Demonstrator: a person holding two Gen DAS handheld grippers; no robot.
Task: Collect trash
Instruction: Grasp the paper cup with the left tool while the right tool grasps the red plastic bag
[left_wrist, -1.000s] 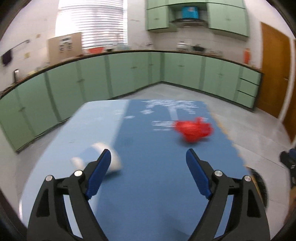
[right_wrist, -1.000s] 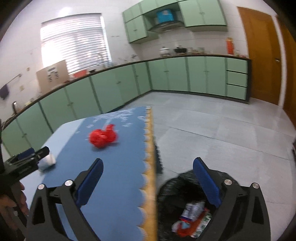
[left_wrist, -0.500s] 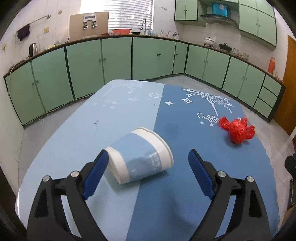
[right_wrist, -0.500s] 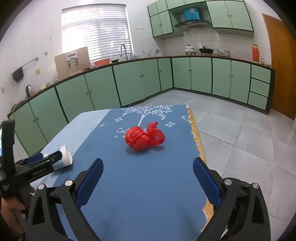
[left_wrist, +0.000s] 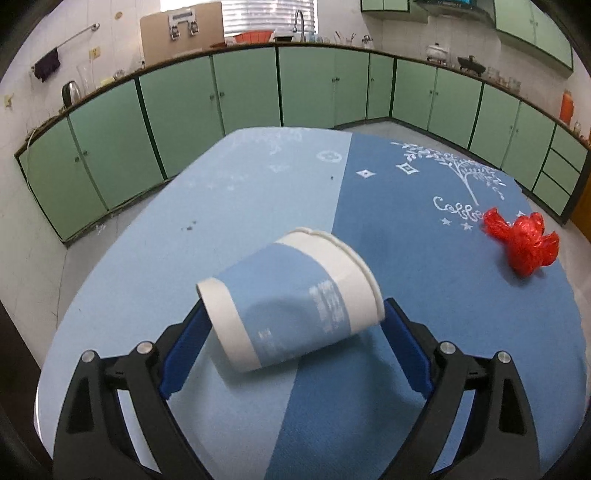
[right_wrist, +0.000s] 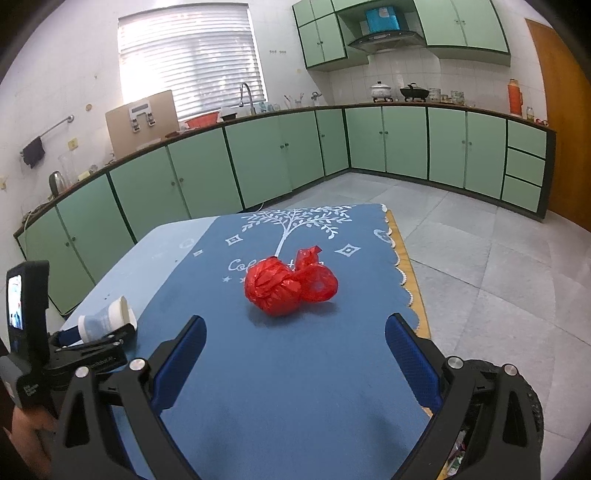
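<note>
A blue and white paper cup lies on its side on the blue table. My left gripper is open with the cup between its blue fingers; contact with the pads is unclear. The cup also shows in the right wrist view, with the left gripper at it. A crumpled red plastic bag lies mid-table, ahead of my right gripper, which is open and empty. The bag shows at the right in the left wrist view.
A black trash bin with rubbish in it stands on the floor at the table's right edge, below my right gripper. Green kitchen cabinets line the walls beyond the table. A wooden door is at far right.
My left gripper has swung left and closed in on the cup, which now sits between its fingers. My right gripper has turned from the bin toward the red bag and come nearer to it.
</note>
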